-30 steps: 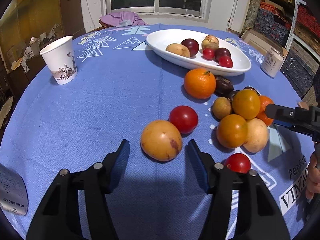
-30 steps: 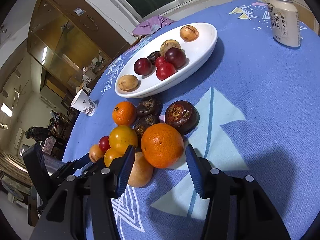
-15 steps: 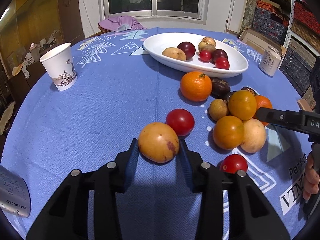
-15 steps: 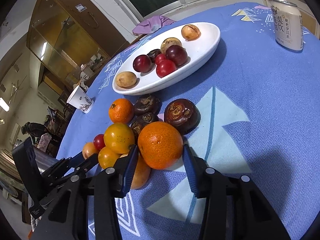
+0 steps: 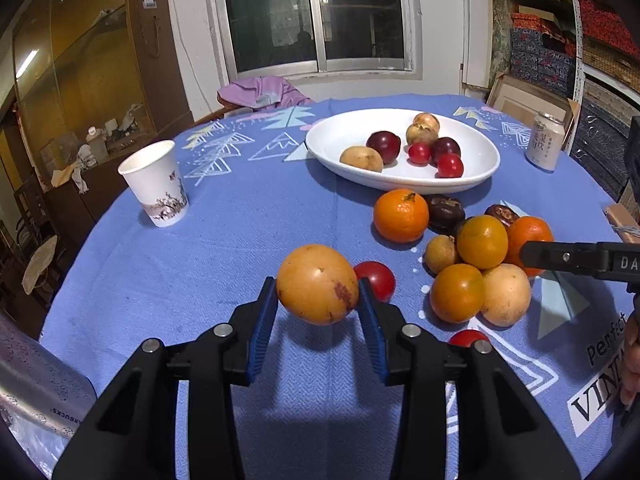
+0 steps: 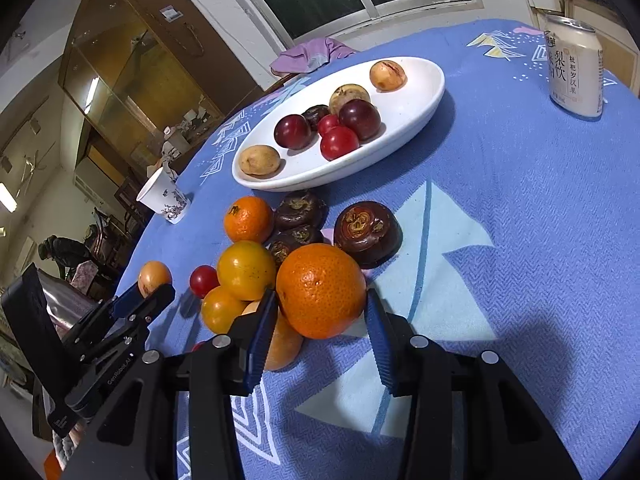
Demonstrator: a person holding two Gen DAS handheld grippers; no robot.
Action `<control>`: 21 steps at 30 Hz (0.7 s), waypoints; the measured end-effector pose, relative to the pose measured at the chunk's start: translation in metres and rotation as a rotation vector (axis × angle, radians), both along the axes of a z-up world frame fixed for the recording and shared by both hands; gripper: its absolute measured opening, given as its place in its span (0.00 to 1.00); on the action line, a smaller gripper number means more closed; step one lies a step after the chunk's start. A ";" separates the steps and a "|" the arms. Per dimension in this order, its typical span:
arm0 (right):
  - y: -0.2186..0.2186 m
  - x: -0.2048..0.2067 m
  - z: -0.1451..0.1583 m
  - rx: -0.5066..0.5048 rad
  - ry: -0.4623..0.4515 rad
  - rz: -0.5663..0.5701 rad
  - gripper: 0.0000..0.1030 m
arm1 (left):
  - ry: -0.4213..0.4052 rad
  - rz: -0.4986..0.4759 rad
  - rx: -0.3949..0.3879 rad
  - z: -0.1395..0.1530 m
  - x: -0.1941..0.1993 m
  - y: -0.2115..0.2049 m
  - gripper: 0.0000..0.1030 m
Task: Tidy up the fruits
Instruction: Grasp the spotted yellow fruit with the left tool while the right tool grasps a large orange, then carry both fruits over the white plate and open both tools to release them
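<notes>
So the left gripper (image 5: 318,308) has its blue pads clamped on both sides of a big yellow-orange fruit (image 5: 317,284), which sits clear of the cloth with its shadow underneath. The right gripper (image 6: 320,316) is squeezed around a large orange (image 6: 321,291) at the near edge of the fruit pile; can't tell if that one is off the table.

Right behind the yellow fruit there's a small red tomato (image 5: 376,280). To the right is the loose pile (image 5: 476,264): oranges, pale yellow fruits and dark brown ones bunched together, touching. Farther back sits the white oval dish (image 5: 332,146), already holding plums, small red fruits and a couple of yellowish ones.

Everything's on a round table under a blue tablecloth (image 5: 240,208) with white tree prints. A paper cup (image 5: 155,182) stands far left, and a drink can (image 5: 545,146) far right. At the far edge a purple garment (image 5: 260,92) lies in front of a dark window (image 5: 316,16), with a wooden glass-front cabinet (image 5: 80,80) on the left and stacked boxes (image 5: 560,40) on the right.
</notes>
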State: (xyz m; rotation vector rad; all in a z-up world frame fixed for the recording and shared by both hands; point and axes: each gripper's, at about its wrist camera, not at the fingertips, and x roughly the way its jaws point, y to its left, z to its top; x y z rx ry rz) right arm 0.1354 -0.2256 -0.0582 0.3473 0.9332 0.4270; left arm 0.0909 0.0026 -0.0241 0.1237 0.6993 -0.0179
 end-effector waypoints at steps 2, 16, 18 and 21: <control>-0.002 -0.002 0.003 0.009 -0.008 -0.002 0.44 | -0.007 0.002 0.003 0.002 -0.001 0.000 0.39; -0.021 -0.017 0.032 0.074 -0.108 -0.030 0.44 | -0.041 0.007 0.017 0.007 -0.007 0.001 0.39; -0.022 -0.019 0.036 0.081 -0.121 -0.028 0.44 | -0.060 0.007 0.024 0.011 -0.010 0.000 0.39; -0.023 -0.021 0.040 0.085 -0.131 -0.027 0.44 | -0.082 0.010 0.022 0.018 -0.011 -0.001 0.39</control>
